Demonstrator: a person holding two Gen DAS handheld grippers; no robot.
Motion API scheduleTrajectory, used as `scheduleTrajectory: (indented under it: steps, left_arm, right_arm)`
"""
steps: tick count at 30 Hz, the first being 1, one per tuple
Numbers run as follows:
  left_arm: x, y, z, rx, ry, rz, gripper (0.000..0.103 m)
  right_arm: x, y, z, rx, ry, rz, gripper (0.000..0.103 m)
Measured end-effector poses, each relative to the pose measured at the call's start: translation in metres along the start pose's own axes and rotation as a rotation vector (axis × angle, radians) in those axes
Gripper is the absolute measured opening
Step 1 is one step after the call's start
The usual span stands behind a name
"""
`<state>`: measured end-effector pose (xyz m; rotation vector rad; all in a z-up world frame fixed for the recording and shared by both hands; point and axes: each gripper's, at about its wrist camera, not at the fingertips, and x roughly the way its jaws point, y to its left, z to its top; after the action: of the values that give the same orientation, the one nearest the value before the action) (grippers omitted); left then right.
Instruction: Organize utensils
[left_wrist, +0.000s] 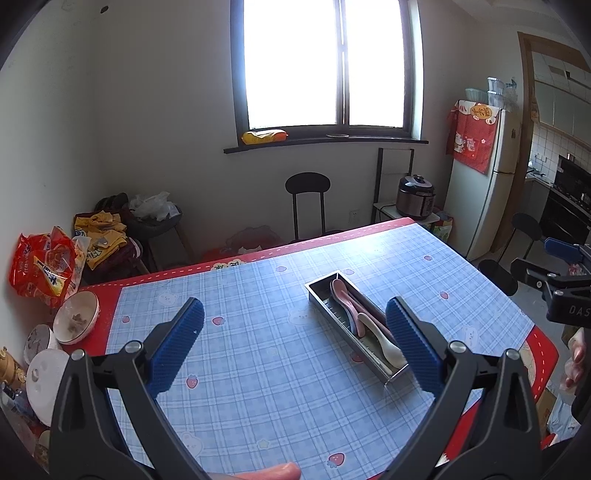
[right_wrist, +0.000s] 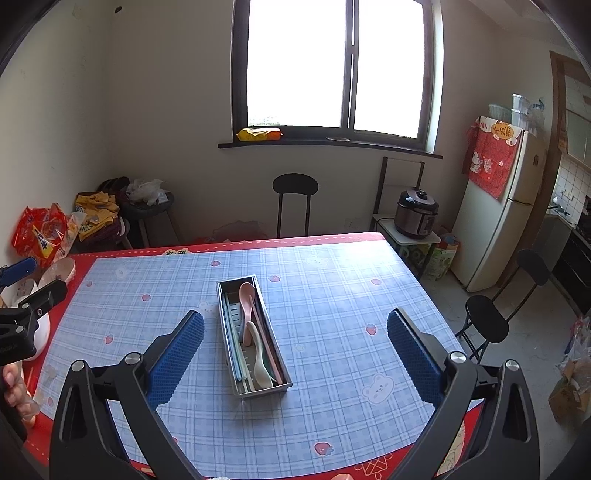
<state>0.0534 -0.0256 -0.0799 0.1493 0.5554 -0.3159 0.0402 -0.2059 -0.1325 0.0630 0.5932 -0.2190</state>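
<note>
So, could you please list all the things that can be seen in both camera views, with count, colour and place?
utensil tray: 1, metal, middle of the table
spoons: at least 2, pink and cream, inside the tray
chopsticks: several, pale and brown, inside the tray
tablecloth: 1, blue check with red border, over the table
bowls: several, white, left table edge
snack bag: 1, red-orange, left by the wall
stools: 3, black, behind and right of the table
pressure cooker: 1, dark, on a low stand
fridge: 1, white, right, red cloth on top
yellow packet: 1, on the windowsill
left gripper: open, blue pads, holds nothing
right gripper: open, blue pads, holds nothing
</note>
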Motion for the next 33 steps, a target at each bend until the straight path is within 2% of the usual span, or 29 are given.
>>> scheduleTrajectory:
  steps: [7, 33]
  left_arm:
    - [0.002, -0.004, 0.000, 0.023, 0.001, -0.010, 0.097]
    - [0.006, -0.004, 0.000, 0.042, 0.010, 0.033, 0.097]
  right_arm:
    - [0.000, 0.002, -0.001, -0.011, 0.013, -0.015, 0.097]
    - [0.009, 0.010, -0.005, -0.046, 0.049, -0.045, 0.097]
